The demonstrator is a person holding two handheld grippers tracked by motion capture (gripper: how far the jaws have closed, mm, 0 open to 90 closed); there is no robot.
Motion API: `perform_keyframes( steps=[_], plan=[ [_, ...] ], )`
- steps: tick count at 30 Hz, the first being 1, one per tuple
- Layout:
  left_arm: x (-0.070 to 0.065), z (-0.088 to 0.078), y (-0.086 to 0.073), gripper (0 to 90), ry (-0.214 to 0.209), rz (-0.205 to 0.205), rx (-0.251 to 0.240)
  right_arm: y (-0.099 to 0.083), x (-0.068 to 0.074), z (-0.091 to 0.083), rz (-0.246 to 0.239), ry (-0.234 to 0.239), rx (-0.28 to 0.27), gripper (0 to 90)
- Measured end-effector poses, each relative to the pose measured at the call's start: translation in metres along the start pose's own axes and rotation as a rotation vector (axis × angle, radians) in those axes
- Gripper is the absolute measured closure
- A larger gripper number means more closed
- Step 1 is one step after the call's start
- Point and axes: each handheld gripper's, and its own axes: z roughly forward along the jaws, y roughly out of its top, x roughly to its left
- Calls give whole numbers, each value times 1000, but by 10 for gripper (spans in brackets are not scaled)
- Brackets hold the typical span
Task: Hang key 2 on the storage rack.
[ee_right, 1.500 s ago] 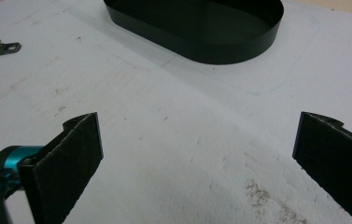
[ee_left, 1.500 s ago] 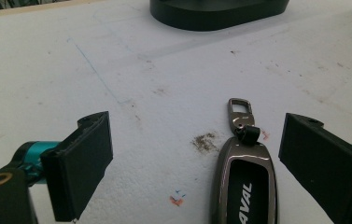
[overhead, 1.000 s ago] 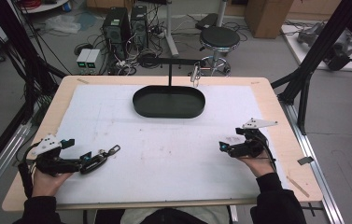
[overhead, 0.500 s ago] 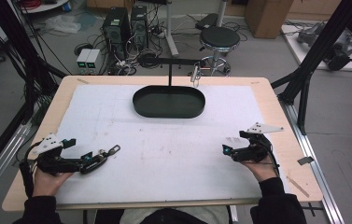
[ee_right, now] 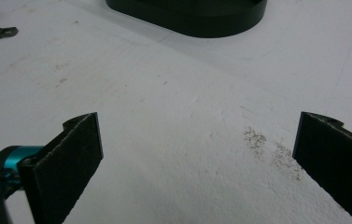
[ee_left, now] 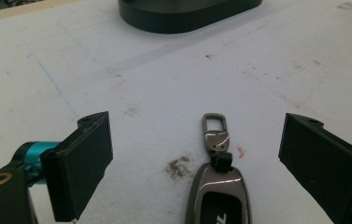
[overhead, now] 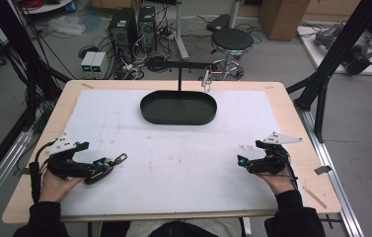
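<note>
My left gripper's (ee_left: 194,154) jaws stand spread astride the key fob (ee_left: 216,193), its length pointing straight ahead toward the black tray (ee_left: 187,14), while my right gripper (ee_right: 197,158), also spread, holds nothing.

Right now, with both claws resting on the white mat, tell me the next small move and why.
Probably close the left claw on the key fob. Its jaws stand open on either side of the fob, which lies flat on the mat between them, clip pointing toward the black tray. The right claw is open over bare mat.
</note>
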Motion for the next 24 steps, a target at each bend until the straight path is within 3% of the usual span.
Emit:
perform_keyframes(
  steps=[3,17,24],
  plan=[
    [-4,8,5,103,-19,11,30,-2,0,0,4,2,7,7],
    [-15,49,9,129,-69,81,303,-7,-1,2,5,3,27,7],
    [-15,52,8,190,-71,79,344,-10,-3,4,12,7,34,8]
  ],
)
